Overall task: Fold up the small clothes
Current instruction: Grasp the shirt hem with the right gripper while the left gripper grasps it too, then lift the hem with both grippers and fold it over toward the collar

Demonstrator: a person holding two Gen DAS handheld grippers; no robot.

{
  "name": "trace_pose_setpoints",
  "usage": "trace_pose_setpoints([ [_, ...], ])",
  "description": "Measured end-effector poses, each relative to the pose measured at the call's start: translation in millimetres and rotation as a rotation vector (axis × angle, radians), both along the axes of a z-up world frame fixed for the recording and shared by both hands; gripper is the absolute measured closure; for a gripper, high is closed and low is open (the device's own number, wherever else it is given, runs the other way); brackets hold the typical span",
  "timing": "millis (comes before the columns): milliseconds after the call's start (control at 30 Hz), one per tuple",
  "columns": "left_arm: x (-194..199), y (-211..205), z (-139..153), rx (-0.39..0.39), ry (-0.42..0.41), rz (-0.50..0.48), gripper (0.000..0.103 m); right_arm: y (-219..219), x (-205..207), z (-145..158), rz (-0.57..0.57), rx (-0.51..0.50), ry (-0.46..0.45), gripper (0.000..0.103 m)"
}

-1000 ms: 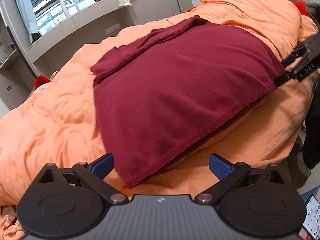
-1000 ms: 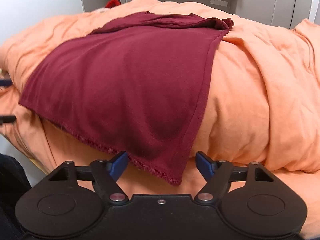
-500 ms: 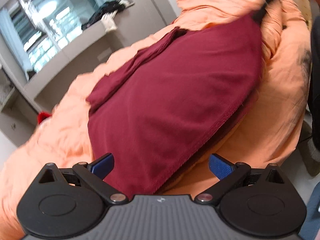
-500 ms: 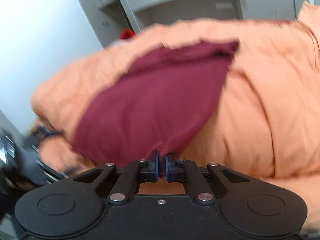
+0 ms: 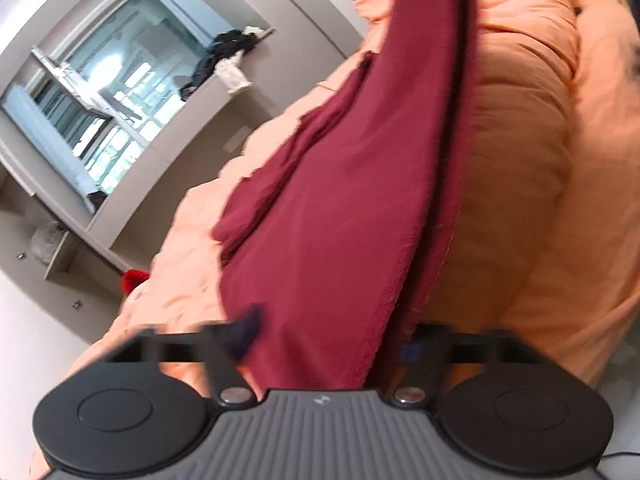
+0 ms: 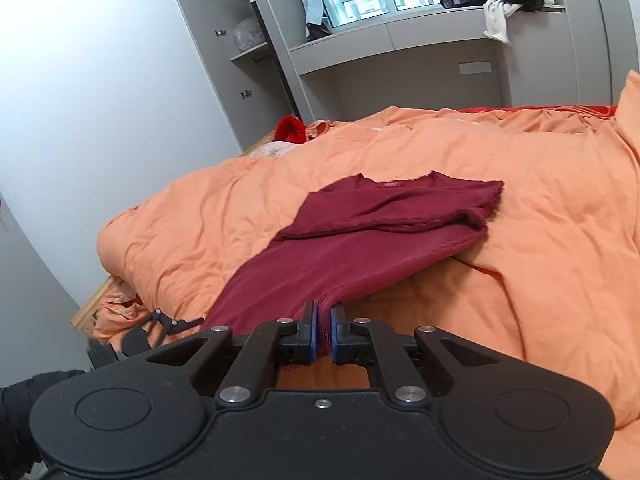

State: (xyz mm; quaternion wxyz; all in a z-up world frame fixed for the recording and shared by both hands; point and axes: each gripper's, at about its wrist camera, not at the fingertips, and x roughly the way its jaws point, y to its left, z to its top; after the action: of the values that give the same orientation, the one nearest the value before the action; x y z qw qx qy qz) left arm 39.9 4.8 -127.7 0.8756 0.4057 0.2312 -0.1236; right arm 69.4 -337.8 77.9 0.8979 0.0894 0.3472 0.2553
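My right gripper (image 6: 323, 330) has its jaws pinched tight on the near hem corner of the maroon garment (image 6: 360, 248), and the cloth runs away from me in a long taut strip toward its bunched far end, which lies on the orange duvet (image 6: 540, 208) well ahead; so the long axis of the garment points straight out from these jaws, and the fold I judge to be coming means carrying this corner forward along that line; my left gripper (image 5: 328, 344) is at the other near corner, its jaws closing with the hem hanging between them, though blur hides whether the pads press yet, so I count it as not yet gripping; the left is the lower and nearer to the bed, the right the one that leads; compared with a second ago, both sets of jaws stood wide with the garment flat on the bed; now my right has clamped and lifted its corner clear, and the left view has rolled sideways.
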Motion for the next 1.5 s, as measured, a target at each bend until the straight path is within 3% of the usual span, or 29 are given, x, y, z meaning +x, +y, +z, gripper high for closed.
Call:
trace_pose_setpoints([
  [67, -1, 6, 9, -0.037, 0.002, 0.008, 0.089, 1, -2, -9, -0.008, -0.02, 0.01, 0.097],
  [167, -3, 12, 27, -0.107, 0.007, 0.003, 0.092, 5, -11, -32, -0.022, -0.1, 0.009, 0.094],
  [233, -1, 15, 39, -0.135, 0.02, 0.003, 0.092, 9, -19, -51, -0.035, -0.156, -0.029, 0.081],
  [300, 0, 16, 48, -0.146, 0.023, 0.005, 0.092, 14, -27, -67, -0.059, -0.223, -0.066, 0.05],
  [433, 3, 10, 56, -0.126, 0.035, 0.012, 0.092, 26, -45, -83, -0.074, -0.373, -0.17, 0.04],
  [567, 5, 8, 70, -0.183, 0.049, 0.031, 0.092, 40, -66, -79, -0.032, -0.403, -0.259, 0.022],
  [733, 9, 9, 103, -0.265, 0.031, 0.034, 0.092, 72, -82, -86, 0.061, -0.508, -0.322, 0.023],
  [900, 15, 1, 126, -0.265, -0.013, 0.017, 0.092, 98, -84, -108, 0.116, -0.53, -0.316, 0.025],
  [1067, 22, -4, 137, -0.271, -0.019, 0.013, 0.092, 129, -77, -150, 0.109, -0.699, -0.362, 0.03],
  [1133, 27, 0, 141, -0.3, -0.006, 0.024, 0.092, 134, -71, -168, 0.086, -0.798, -0.379, 0.037],
  [1167, 28, 2, 143, -0.316, 0.0, 0.029, 0.092, 135, -68, -176, 0.08, -0.846, -0.375, 0.05],
  [1200, 30, 5, 144, -0.329, 0.006, 0.031, 0.092, 134, -65, -182, 0.078, -0.878, -0.362, 0.074],
  [1233, 30, 6, 144, -0.337, 0.011, 0.033, 0.092, 131, -62, -185, 0.07, -0.882, -0.344, 0.086],
  [1333, 30, 10, 139, -0.345, 0.032, 0.039, 0.092, 108, -55, -167, 0.028, -0.751, -0.287, 0.095],
  [1500, 43, 25, 138, -0.412, 0.066, 0.086, 0.095, 69, -26, -106, 0.02, -0.485, -0.172, 0.096],
])
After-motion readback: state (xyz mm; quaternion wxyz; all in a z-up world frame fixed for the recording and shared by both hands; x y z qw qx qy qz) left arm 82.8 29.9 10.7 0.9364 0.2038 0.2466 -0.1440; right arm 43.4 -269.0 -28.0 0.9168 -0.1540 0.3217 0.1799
